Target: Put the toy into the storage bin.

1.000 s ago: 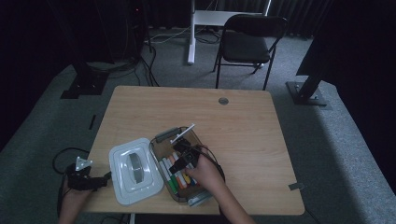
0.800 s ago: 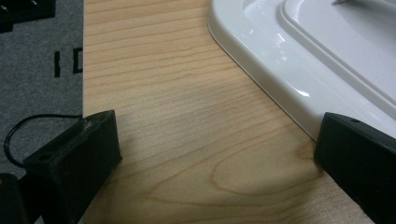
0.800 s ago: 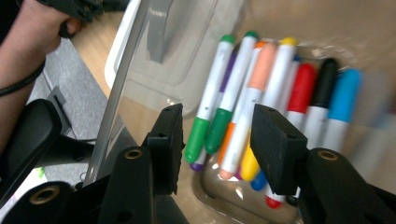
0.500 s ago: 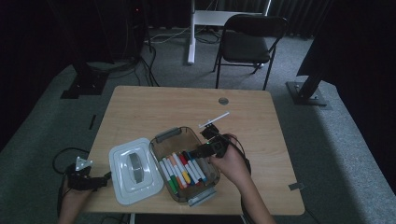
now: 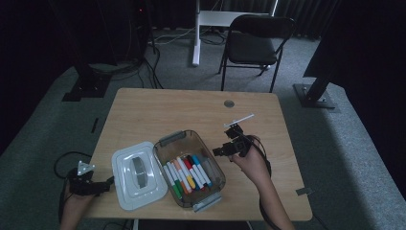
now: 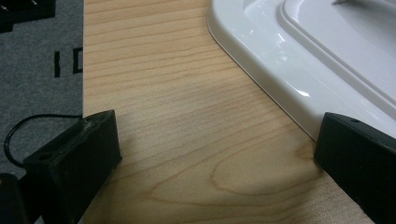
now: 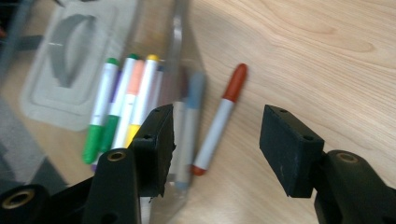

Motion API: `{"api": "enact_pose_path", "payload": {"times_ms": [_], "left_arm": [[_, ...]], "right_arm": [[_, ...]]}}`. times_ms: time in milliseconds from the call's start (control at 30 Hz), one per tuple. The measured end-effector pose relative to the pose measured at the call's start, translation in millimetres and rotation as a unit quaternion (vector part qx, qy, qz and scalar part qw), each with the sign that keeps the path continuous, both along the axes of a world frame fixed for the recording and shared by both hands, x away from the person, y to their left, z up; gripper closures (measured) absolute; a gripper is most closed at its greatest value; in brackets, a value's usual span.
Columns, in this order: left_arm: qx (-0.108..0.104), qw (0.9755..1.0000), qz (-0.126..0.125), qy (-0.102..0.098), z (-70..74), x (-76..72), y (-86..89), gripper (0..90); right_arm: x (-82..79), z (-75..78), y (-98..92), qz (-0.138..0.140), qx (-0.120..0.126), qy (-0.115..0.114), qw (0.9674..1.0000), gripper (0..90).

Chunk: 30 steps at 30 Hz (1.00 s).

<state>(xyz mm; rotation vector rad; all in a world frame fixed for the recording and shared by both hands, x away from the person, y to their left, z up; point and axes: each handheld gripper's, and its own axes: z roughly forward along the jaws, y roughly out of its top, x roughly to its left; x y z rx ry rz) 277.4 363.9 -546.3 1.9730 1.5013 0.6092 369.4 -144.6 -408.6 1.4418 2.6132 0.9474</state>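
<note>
Resting at the near edge of the surface (image 6: 187, 93), the left claw (image 6: 217, 140) is held with jaws apart, empty, by the white lid (image 6: 299, 60) just beside the clear box (image 7: 177, 56). That lid could be knocked off if the claw is swung carelessly. Beyond the box, the right claw (image 7: 217, 123) has just been opening; nothing is gripped. A red-capped marker (image 7: 212, 135) lies just outside the box wall. It could be rolled away, or the wall struck, if a jaw is lowered askew. Inside the box, coloured markers (image 5: 186, 175) are laid side by side.
</note>
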Motion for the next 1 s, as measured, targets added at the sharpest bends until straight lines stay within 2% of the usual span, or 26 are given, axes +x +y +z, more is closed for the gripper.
{"api": "enact_pose_path", "payload": {"times_ms": [300,700,867,1000], "left_arm": [[0.000,1.0000,0.000,0.000,0.0,0.0,0.0,0.8],[0.000,1.0000,0.000,0.000,0.0,0.0,0.0,0.8],[0.000,1.0000,0.000,0.000,0.0,0.0,0.0,0.8],[0.000,1.0000,0.000,0.000,0.0,0.0,0.0,0.8]], "right_arm": [[13.9,-33.3,-8.4,-0.022,0.007,0.002,0.9997,43.8],[25.7,-80.6,11.8,-0.013,-0.016,0.041,0.9989,44.6],[28.2,-90.9,21.2,-0.009,-0.012,0.053,0.9985,44.6],[29.4,-95.3,26.3,-0.010,-0.017,0.054,0.9984,45.4]]}}
